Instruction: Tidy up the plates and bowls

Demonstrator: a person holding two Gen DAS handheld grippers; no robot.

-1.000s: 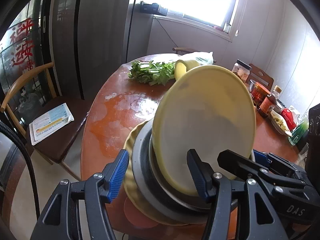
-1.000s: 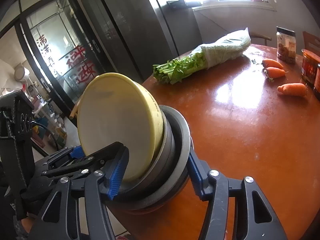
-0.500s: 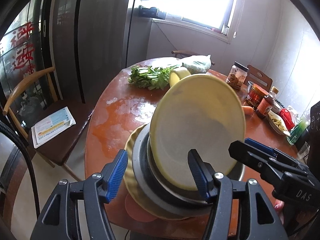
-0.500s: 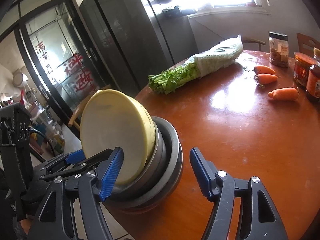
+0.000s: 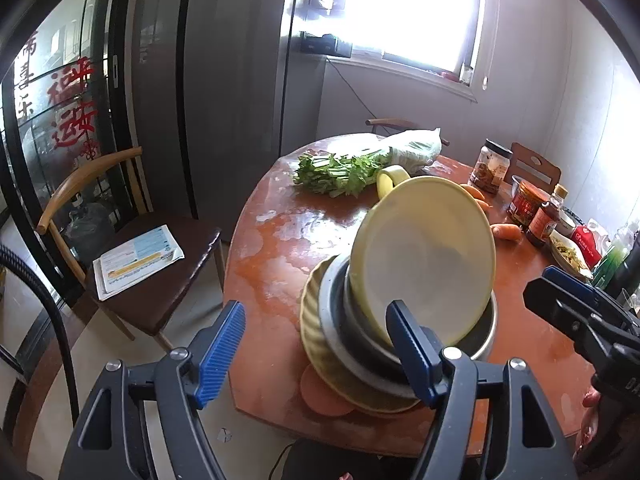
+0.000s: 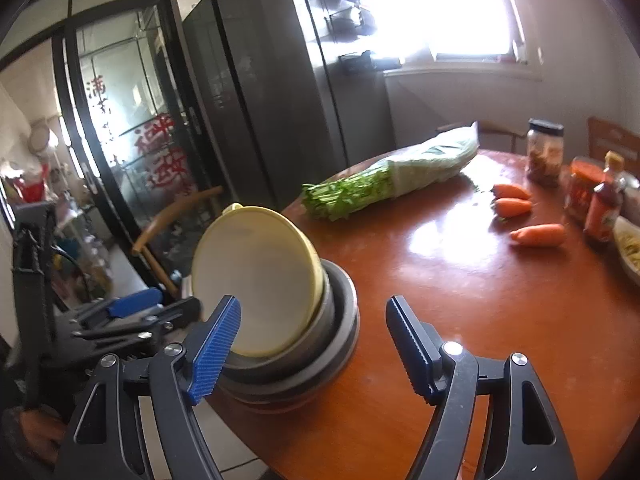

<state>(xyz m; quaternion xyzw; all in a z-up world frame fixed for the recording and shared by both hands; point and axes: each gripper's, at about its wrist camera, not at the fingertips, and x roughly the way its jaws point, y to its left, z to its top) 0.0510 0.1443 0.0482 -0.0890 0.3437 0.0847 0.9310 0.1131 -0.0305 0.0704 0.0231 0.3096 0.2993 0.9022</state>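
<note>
Both claws gape, holding nothing: left claw point(image 5: 316, 354) just short of the stack, right claw point(image 6: 314, 346) beside it. Yellow bowl point(image 5: 424, 264) sits tilted in the metal bowls point(image 5: 348, 332) on a yellow plate point(image 5: 320, 348). Step, prob.: seating the bowl; next nudge it level. Table edge point(image 5: 256, 248) beyond; stack's underside hidden.

jar labels point(image 5: 529, 204) | too small (unreadable) | orange plate point(image 5: 320, 394) | mostly covered

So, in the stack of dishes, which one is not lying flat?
The pale yellow bowl on top. It leans steeply on its edge inside the grey metal bowls, which sit level on the scalloped yellow plate.
</note>
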